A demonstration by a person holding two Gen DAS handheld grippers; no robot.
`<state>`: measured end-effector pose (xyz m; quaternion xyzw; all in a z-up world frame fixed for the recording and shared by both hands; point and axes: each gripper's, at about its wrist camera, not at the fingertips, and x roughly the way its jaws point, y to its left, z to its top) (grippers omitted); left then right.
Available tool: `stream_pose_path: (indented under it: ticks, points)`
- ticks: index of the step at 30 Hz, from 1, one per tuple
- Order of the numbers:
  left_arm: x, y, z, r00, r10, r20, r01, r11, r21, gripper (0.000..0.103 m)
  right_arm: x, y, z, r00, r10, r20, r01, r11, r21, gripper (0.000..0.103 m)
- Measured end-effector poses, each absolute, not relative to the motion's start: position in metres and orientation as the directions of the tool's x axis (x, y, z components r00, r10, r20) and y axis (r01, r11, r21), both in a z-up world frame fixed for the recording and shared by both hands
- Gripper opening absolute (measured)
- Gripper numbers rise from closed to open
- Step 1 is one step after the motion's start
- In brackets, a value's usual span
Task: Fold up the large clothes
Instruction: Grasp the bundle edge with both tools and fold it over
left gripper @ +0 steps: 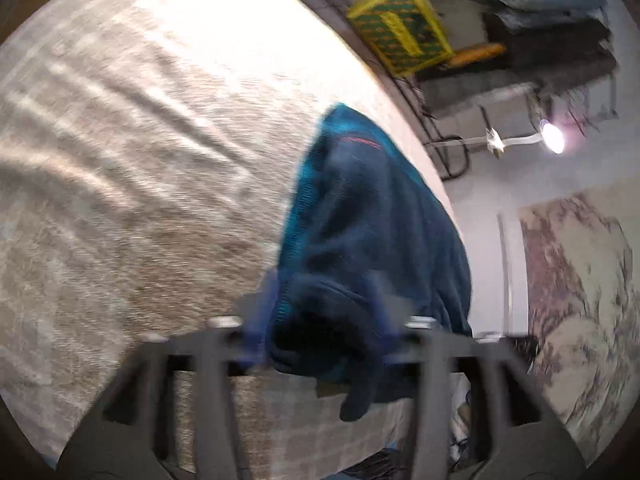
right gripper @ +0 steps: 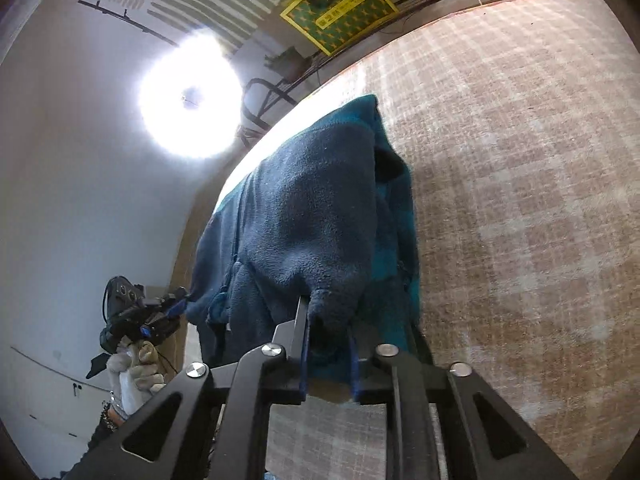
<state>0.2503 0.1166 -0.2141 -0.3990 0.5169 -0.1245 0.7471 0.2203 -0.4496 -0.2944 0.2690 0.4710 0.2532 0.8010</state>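
In the left wrist view, a blue fleece garment (left gripper: 360, 220) is being held up off a plaid bed cover (left gripper: 140, 160) by the left gripper (left gripper: 320, 320), whose blue-padded fingers (left gripper: 258, 320) are being kept closed on a thick bunch of fabric at one edge. The pinch appears to be taken at an edge so that the cloth can hang and be straightened before a fold is laid. The garment is being seen as soft, dark navy pile with teal panels and a thin red line of stitching near its far end; it is being draped in heavy, rounded folds, with a loose tongue of fabric drooping below the fingers. The picture is blurred, so finer detail is not being made out. The bed cover beneath is being shown as a beige woven check, rumpled into long shallow ridges.

In the right wrist view, the same garment is being gripped by the right gripper (right gripper: 328, 328), its narrow jaws being held nearly together on a small tuft of fleece. The nap is being shown clearly here: fuzzy, matte, slightly pilled. The cloth is being stretched between the two grippers, the left gripper being visible at the far left in a gloved hand (right gripper: 134, 376), seemingly so that the span is kept taut above the bed. A bright round lamp (right gripper: 190, 100) is being seen beyond.
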Motion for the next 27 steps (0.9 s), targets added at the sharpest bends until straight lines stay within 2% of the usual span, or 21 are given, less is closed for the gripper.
stream_pose_path:
  ticks: [2,3,4,5,7,8,9,10,11,13,14,18,22,24,27]
  points:
    - [0.254,0.124,-0.220,0.442,-0.596,-0.671,-0.270,0.625,-0.733,0.064,0.221,-0.453,-0.298,0.426,0.664,-0.615,-0.133,0.718,0.683,0.046]
    - [0.255,0.127,-0.223,0.447,-0.608,-0.656,-0.283,0.600,-0.748,0.064,0.218,-0.456,-0.298,0.428,0.666,-0.611,-0.123,0.713,0.691,0.051]
    - [0.259,0.128,-0.226,0.445,-0.618,-0.648,-0.286,0.588,-0.757,0.064,0.218,-0.459,-0.299,0.431,0.668,-0.607,-0.115,0.708,0.697,0.062]
    - [0.262,0.127,-0.230,0.436,-0.636,-0.637,-0.284,0.574,-0.768,0.064,0.219,-0.460,-0.300,0.435,0.670,-0.602,-0.110,0.703,0.703,0.066]
    - [0.268,0.118,-0.238,0.410,-0.684,-0.604,-0.271,0.540,-0.797,0.064,0.222,-0.461,-0.303,0.435,0.677,-0.593,-0.099,0.691,0.717,0.066]
    - [0.269,0.113,-0.240,0.405,-0.700,-0.588,-0.263,0.527,-0.808,0.064,0.223,-0.460,-0.304,0.433,0.681,-0.590,-0.093,0.685,0.723,0.064]
    - [0.270,0.107,-0.240,0.398,-0.706,-0.586,-0.253,0.529,-0.810,0.059,0.226,-0.458,-0.305,0.431,0.685,-0.588,-0.092,0.681,0.727,0.063]
    - [0.270,0.101,-0.239,0.398,-0.696,-0.597,-0.240,0.550,-0.800,0.031,0.227,-0.456,-0.306,0.427,0.686,-0.589,-0.094,0.681,0.726,0.059]
    - [0.270,0.097,-0.236,0.394,-0.689,-0.608,-0.223,0.570,-0.790,0.022,0.229,-0.453,-0.307,0.423,0.685,-0.593,-0.099,0.685,0.722,0.045]
    - [0.266,0.093,-0.223,0.417,-0.653,-0.632,-0.195,0.615,-0.764,0.015,0.230,-0.447,-0.305,0.410,0.686,-0.601,-0.122,0.695,0.709,0.016]
    - [0.262,0.090,-0.215,0.424,-0.641,-0.639,-0.176,0.634,-0.753,0.015,0.229,-0.446,-0.303,0.420,0.663,-0.619,-0.124,0.718,0.685,0.011]
    - [0.241,0.074,-0.188,0.435,-0.578,-0.690,-0.064,0.745,-0.664,0.013,0.215,-0.452,-0.284,0.452,0.661,-0.600,-0.159,0.721,0.675,0.008]
    - [0.244,0.075,-0.227,0.377,-0.542,-0.751,-0.121,0.775,-0.620,0.013,0.211,-0.451,-0.292,0.437,0.632,-0.640,-0.170,0.757,0.631,0.008]
    - [0.248,0.074,-0.228,0.377,-0.528,-0.761,-0.109,0.791,-0.602,0.013,0.217,-0.445,-0.314,0.403,0.598,-0.693,-0.134,0.788,0.601,0.007]
    - [0.246,0.064,-0.218,0.393,-0.485,-0.781,-0.070,0.831,-0.552,0.016,0.220,-0.440,-0.315,0.411,0.568,-0.713,-0.153,0.814,0.560,0.007]
